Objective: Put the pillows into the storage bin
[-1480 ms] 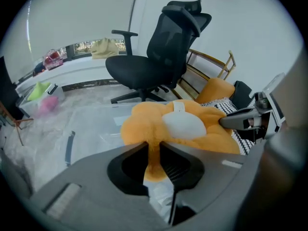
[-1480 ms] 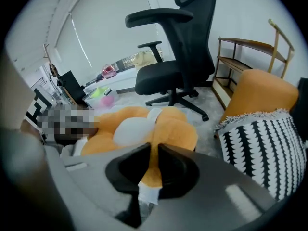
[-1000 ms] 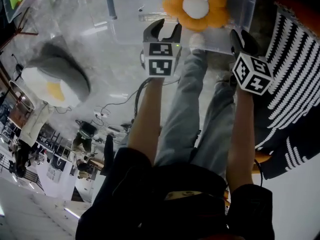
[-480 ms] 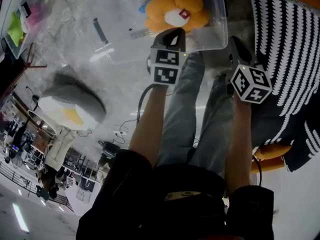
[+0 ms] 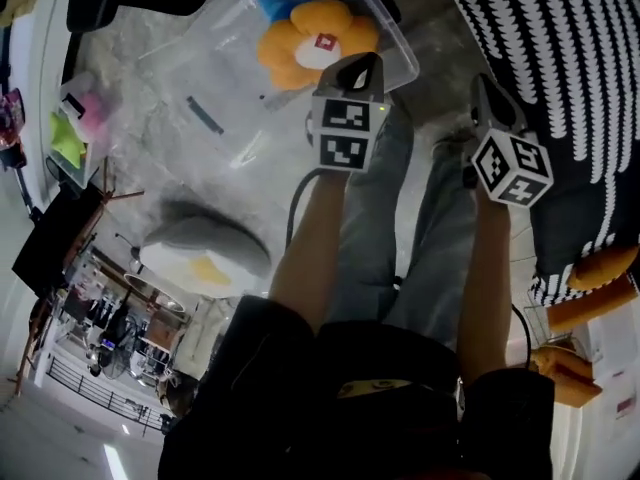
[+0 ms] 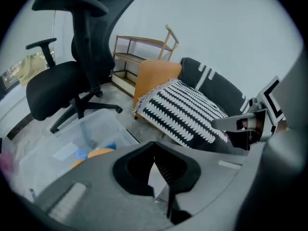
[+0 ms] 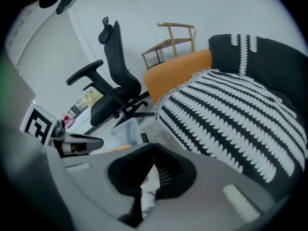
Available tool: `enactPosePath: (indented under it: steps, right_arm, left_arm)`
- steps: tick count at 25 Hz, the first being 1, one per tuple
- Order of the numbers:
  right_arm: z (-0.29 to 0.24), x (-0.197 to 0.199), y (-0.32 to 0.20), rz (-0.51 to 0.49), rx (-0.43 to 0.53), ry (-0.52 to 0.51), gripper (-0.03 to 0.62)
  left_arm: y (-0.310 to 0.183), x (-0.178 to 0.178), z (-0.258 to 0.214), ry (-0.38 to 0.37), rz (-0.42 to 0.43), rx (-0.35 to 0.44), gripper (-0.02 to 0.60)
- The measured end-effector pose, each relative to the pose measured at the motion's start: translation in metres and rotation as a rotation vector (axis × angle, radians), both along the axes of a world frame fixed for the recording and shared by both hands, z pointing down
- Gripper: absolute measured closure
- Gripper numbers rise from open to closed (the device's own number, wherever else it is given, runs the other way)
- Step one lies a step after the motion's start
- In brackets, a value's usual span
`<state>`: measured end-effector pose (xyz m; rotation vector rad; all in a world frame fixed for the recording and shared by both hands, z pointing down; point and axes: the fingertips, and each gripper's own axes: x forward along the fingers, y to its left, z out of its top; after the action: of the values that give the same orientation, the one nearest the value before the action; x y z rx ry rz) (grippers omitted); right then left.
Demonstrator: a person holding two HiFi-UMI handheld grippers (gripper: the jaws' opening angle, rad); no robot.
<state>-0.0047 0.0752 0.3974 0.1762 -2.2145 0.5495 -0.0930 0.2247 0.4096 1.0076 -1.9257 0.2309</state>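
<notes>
Left gripper (image 5: 361, 66) and right gripper (image 5: 492, 96), each patterned with black-and-white squares, have their jaws pressed together and hold nothing. Just beyond the left one, an orange flower pillow (image 5: 300, 53) (its small red tag (image 5: 325, 40) is too small to read) lies inside the clear storage bin (image 5: 225, 73). A grey fried-egg pillow (image 5: 205, 256) sits on the floor (image 5: 135, 183), well apart.

A black office chair (image 6: 57, 88) stands on the pale marbled floor (image 5: 150, 88), with a low wooden rack (image 6: 142, 40) against the white wall just beside it. Next to the rack is an orange sofa (image 6: 156, 73), draped with a black-and-white patterned throw (image 6: 185, 112).
</notes>
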Motion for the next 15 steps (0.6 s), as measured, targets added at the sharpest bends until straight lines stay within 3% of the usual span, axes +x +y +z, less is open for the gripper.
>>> enactPosePath:
  steps: [6, 11, 15]
  right_arm:
    - [-0.016, -0.004, -0.05, 0.131, 0.081, 0.046, 0.591]
    - [-0.03, 0.018, -0.099, 0.219, 0.092, 0.059, 0.591]
    - [-0.042, 0.042, -0.138, 0.319, 0.098, 0.06, 0.591]
  left_arm:
    - [-0.051, -0.021, -0.012, 0.014, 0.095, -0.003, 0.571]
    - [-0.101, -0.005, -0.024, 0.028, 0.174, -0.006, 0.571]
    - [-0.138, 0.01, -0.028, 0.066, 0.168, -0.013, 0.571]
